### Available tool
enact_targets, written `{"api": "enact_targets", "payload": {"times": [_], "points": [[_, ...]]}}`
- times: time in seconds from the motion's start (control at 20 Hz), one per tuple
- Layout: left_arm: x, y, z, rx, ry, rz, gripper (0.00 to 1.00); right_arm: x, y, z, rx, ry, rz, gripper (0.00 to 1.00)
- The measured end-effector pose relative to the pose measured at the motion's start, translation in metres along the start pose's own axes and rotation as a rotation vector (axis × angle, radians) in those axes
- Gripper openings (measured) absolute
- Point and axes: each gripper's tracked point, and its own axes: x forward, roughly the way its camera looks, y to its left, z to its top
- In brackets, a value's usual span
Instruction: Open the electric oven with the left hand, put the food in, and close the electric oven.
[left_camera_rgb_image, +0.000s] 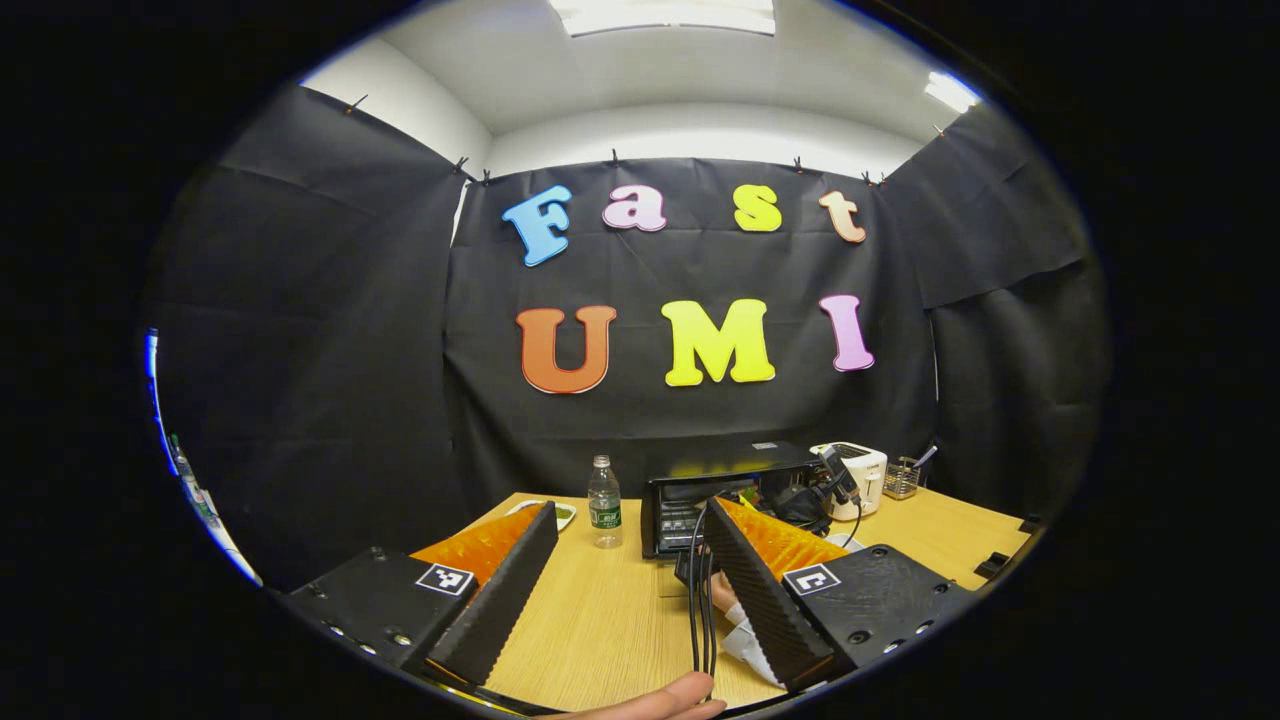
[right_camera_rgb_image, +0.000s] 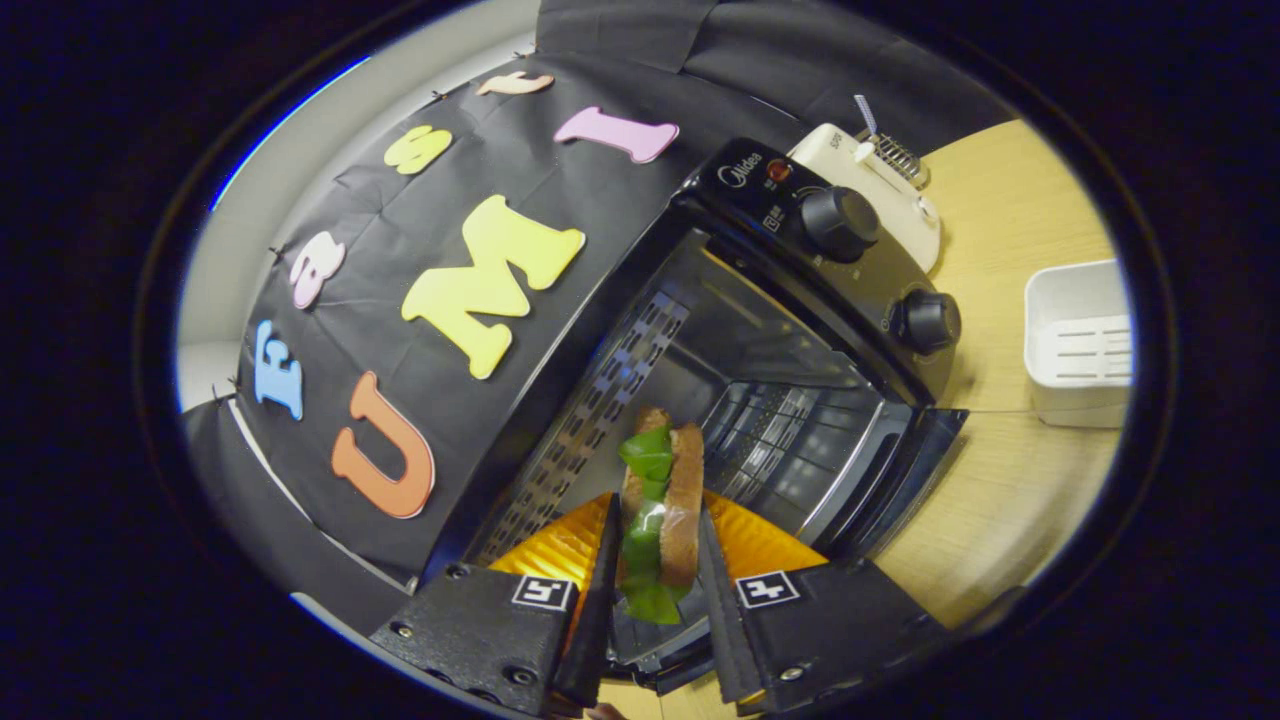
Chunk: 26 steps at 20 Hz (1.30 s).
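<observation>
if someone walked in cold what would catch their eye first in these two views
In the right gripper view, a sandwich with green lettuce sits pinched between the right gripper's fingers, right at the open oven's mouth. In the left gripper view, the left gripper hangs open over the wooden table, with a water bottle standing left of the oven.

We see the oven (right_camera_rgb_image: 760, 330) cavity standing open at twelve o'clock of the right gripper (right_camera_rgb_image: 655, 560), its dropped door (right_camera_rgb_image: 900, 470) flanking at two o'clock, while a water bottle (left_camera_rgb_image: 604, 515) obstructs the bare table (left_camera_rgb_image: 600, 610) ahead of the left gripper (left_camera_rgb_image: 625, 590).
</observation>
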Motion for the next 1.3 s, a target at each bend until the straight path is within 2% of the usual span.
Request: {"api": "enact_targets", "payload": {"times": [0.05,0.1,0.15,0.2,0.25,0.3,0.4,0.45,0.5,0.55,0.6,0.65,0.7,0.85,0.9,1.05,1.3], "points": [[0.002,0.000,0.000,-0.001,0.000,-0.001,0.96,0.001,-0.005,-0.005,-0.009,0.021,-0.016,0.36],[0.003,-0.003,-0.001,-0.001,0.002,-0.005,0.96,0.001,-0.011,-0.009,-0.013,0.040,-0.029,0.36],[0.002,-0.004,-0.002,-0.002,0.006,-0.007,0.97,0.003,-0.012,-0.011,-0.021,0.052,-0.033,0.52],[0.003,-0.004,-0.004,-0.003,0.010,-0.009,0.97,0.004,-0.012,-0.012,-0.038,0.054,-0.032,0.53],[0.004,-0.005,-0.005,-0.006,0.013,-0.011,0.97,0.001,-0.012,-0.009,-0.054,0.052,-0.031,0.40],[0.004,-0.006,-0.006,-0.008,0.016,-0.014,0.96,0.002,-0.013,-0.010,-0.066,0.051,-0.029,0.53],[0.005,-0.007,-0.007,-0.011,0.021,-0.016,0.96,0.003,-0.014,-0.009,-0.083,0.058,-0.033,0.55],[0.006,-0.007,-0.008,-0.012,0.023,-0.013,0.97,0.003,-0.015,-0.008,-0.096,0.061,-0.037,0.43],[0.007,-0.007,-0.008,-0.012,0.025,-0.011,0.96,0.003,-0.015,-0.006,-0.116,0.061,-0.046,0.43],[0.006,-0.007,-0.008,-0.013,0.027,-0.009,0.96,0.003,-0.013,-0.005,-0.151,0.068,-0.048,0.47],[0.006,-0.006,-0.009,-0.015,0.031,-0.005,0.96,0.003,-0.011,-0.005,-0.204,0.088,-0.045,0.59],[0.006,-0.005,-0.011,-0.017,0.033,-0.002,0.96,0.004,-0.008,-0.005,-0.255,0.099,-0.034,0.60],[0.007,-0.005,-0.014,-0.020,0.037,0.000,0.96,0.006,-0.005,-0.005,-0.306,0.109,-0.028,0.53],[0.008,-0.005,-0.017,-0.030,0.047,0.003,0.96,0.005,-0.003,-0.005,-0.441,0.152,-0.017,0.60],[0.009,-0.005,-0.018,-0.030,0.049,0.002,0.96,0.007,-0.004,-0.008,-0.485,0.178,-0.020,0.75],[0.010,-0.006,-0.020,-0.024,0.056,0.002,0.96,0.004,-0.011,-0.015,-0.585,0.253,-0.027,0.92],[0.008,-0.010,-0.022,-0.027,0.065,0.000,0.96,0.003,-0.014,-0.015,-0.672,0.299,-0.034,0.95]]}}
